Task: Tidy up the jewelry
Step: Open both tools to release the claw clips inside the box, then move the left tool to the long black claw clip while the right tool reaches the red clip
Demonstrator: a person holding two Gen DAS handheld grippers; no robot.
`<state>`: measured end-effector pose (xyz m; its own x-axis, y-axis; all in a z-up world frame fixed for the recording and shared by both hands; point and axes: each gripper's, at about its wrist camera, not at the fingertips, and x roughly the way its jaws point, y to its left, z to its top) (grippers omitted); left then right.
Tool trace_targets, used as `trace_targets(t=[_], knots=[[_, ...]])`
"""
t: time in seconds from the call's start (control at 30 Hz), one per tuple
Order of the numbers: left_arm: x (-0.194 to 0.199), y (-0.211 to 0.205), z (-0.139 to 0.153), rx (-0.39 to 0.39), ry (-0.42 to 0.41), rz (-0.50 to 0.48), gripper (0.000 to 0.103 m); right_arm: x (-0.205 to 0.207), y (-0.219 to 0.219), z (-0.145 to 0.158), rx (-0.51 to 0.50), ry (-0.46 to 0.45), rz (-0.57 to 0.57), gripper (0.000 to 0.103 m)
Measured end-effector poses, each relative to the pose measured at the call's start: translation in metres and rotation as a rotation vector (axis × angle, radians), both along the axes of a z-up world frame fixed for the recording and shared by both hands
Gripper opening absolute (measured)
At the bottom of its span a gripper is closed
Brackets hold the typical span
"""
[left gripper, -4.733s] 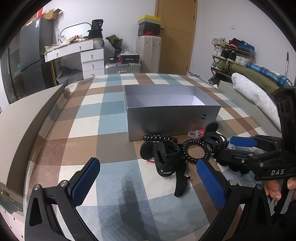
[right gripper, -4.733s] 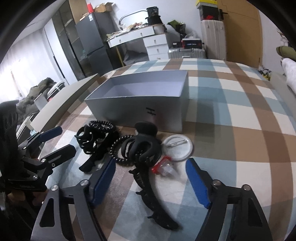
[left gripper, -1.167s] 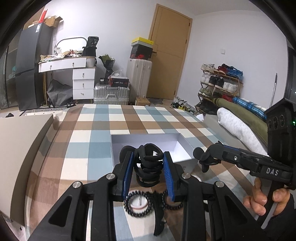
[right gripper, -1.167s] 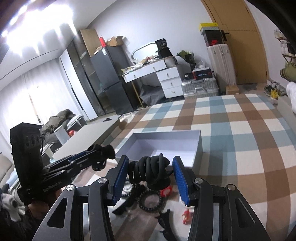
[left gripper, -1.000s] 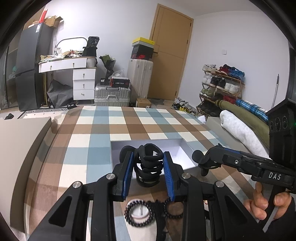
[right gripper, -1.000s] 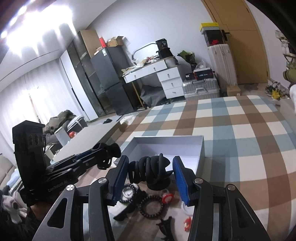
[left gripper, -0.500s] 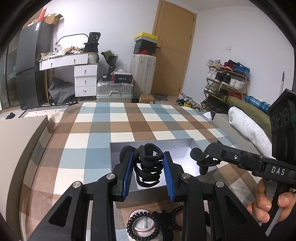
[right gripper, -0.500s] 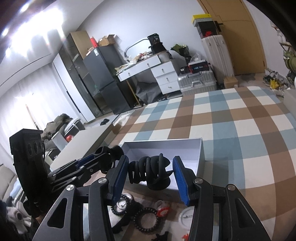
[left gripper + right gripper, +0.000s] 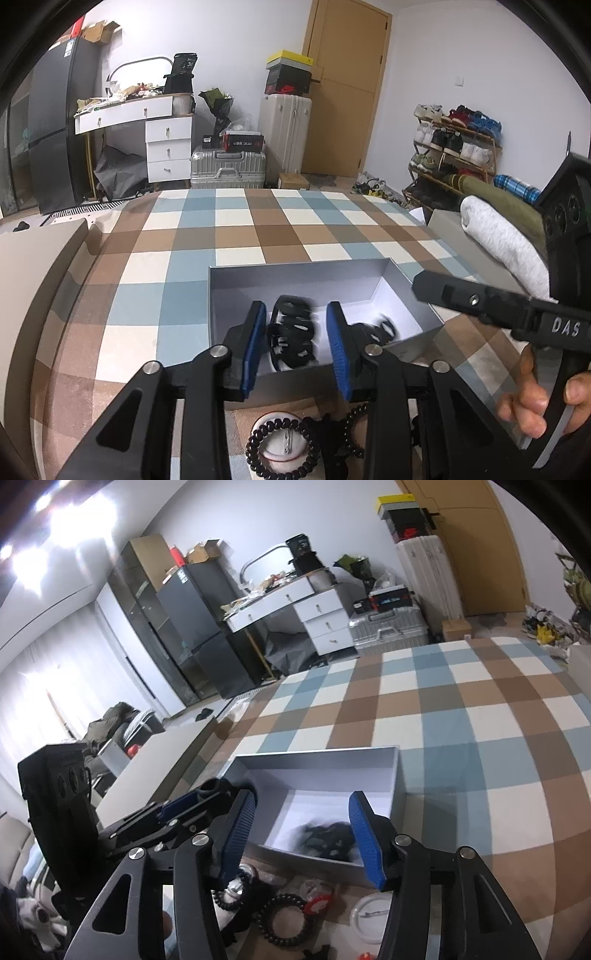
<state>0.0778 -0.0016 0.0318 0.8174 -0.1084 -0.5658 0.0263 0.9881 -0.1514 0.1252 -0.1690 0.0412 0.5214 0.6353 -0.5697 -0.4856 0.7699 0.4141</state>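
Step in hand: dropping hair claws into grey box [image 9: 373, 273], both hands at once.

Left gripper [image 9: 297, 341]: over box's near wall, jaws opening, pads clear of black claw clip [image 9: 291, 336], which blurs between them, falling into box.

Right gripper [image 9: 301, 836]: jaws opening wide, nothing between pads; second claw clip [image 9: 327, 840] blurred on box floor ahead of the tips.

Below both grippers, outside box: spiral hair ties [image 9: 282, 448], white round badge [image 9: 371, 917], red piece [image 9: 317, 904].

Next, likely: pull back, lower to the pile, spread the jaws, take one item each.

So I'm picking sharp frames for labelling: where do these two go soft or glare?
Left wrist view: black hair claw between the fingers motion-smeared, grey box crisp. Right wrist view: the claw in the box blurred, ceiling light blown out top left.
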Motion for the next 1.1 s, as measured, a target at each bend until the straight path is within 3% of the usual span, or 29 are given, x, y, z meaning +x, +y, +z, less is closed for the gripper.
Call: trace_targets(t=[0.13, 0.27, 0.4, 0.5, 0.6, 0.87, 1.1], knots=[[-0.008, 0.002, 0.001, 0.000, 0.011, 0.015, 0.060, -0.004, -0.007, 0.003, -0.023, -0.010, -0.027, 0.077], [-0.022, 0.006, 0.002, -0.029, 0.021, 0.017, 0.077, -0.014, -0.017, 0.003, -0.078, -0.029, -0.066, 0.102], [-0.036, 0.007, 0.002, -0.026, 0.010, 0.021, 0.085, -0.028, -0.025, 0.003, -0.141, -0.063, -0.090, 0.103], [-0.043, 0.002, 0.004, 0.033, 0.007, 0.039, 0.102, -0.038, -0.030, 0.001, -0.168, -0.061, -0.089, 0.103], [-0.051, 0.002, 0.005, 0.053, -0.016, 0.051, 0.102, -0.045, -0.034, -0.005, -0.197, -0.046, -0.097, 0.103], [-0.060, 0.004, -0.008, 0.044, 0.017, 0.036, 0.102, -0.064, -0.039, -0.028, -0.335, 0.022, -0.105, 0.103], [-0.059, -0.002, -0.017, 0.066, 0.047, 0.024, 0.102, -0.073, -0.036, -0.039, -0.336, 0.065, -0.095, 0.103]])
